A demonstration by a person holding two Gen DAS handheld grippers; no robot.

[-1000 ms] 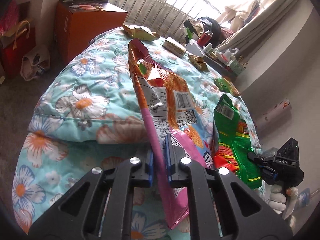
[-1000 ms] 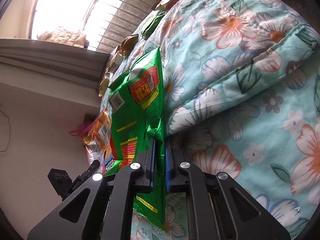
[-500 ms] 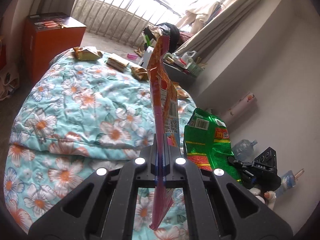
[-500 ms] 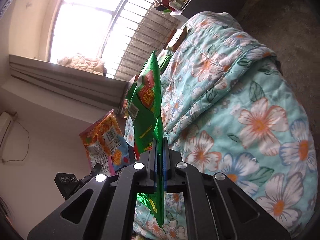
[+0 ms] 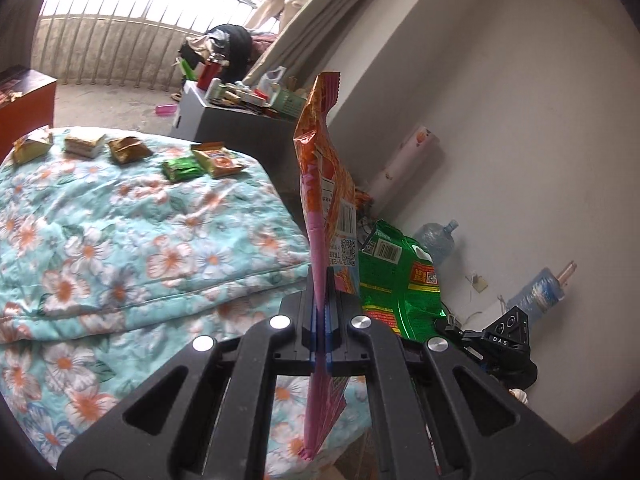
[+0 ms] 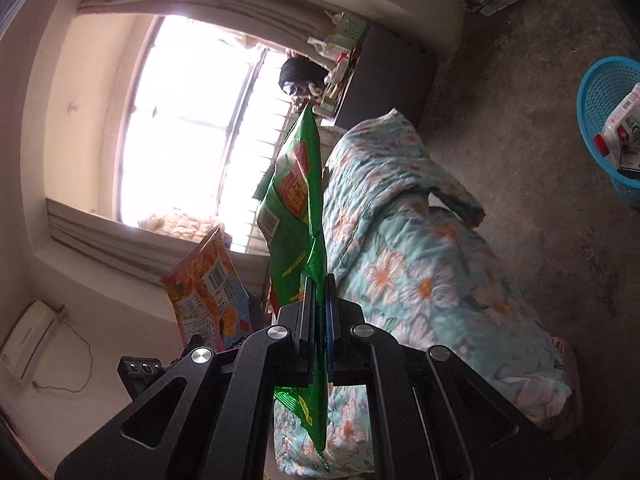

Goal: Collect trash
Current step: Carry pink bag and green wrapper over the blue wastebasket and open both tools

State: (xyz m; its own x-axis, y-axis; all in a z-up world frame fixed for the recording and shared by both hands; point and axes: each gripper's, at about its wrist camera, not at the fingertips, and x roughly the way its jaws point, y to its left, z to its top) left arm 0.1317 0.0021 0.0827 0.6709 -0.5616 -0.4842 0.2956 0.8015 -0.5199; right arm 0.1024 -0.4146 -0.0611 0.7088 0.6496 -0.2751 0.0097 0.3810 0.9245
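Note:
My left gripper (image 5: 319, 280) is shut on an orange and pink snack bag (image 5: 325, 184), held edge-on and lifted off the bed. My right gripper (image 6: 318, 286) is shut on a green snack bag (image 6: 294, 200), also lifted off the bed. In the left wrist view the green bag (image 5: 400, 280) and the right gripper's body (image 5: 500, 344) show to the right. In the right wrist view the orange bag (image 6: 208, 284) shows to the left. Several small wrappers (image 5: 180, 168) lie in a row at the far end of the floral quilt (image 5: 120, 240).
A blue basket (image 6: 600, 120) holding a white package stands on the floor at the right. A dark cabinet (image 5: 240, 128) loaded with clutter stands beyond the bed. Water bottles (image 5: 436, 236) stand by the wall. An orange cabinet (image 5: 24, 100) is at the left.
Both grippers have lifted higher and swung away from the bed, still holding their bags. The blue basket has come into the right wrist view.

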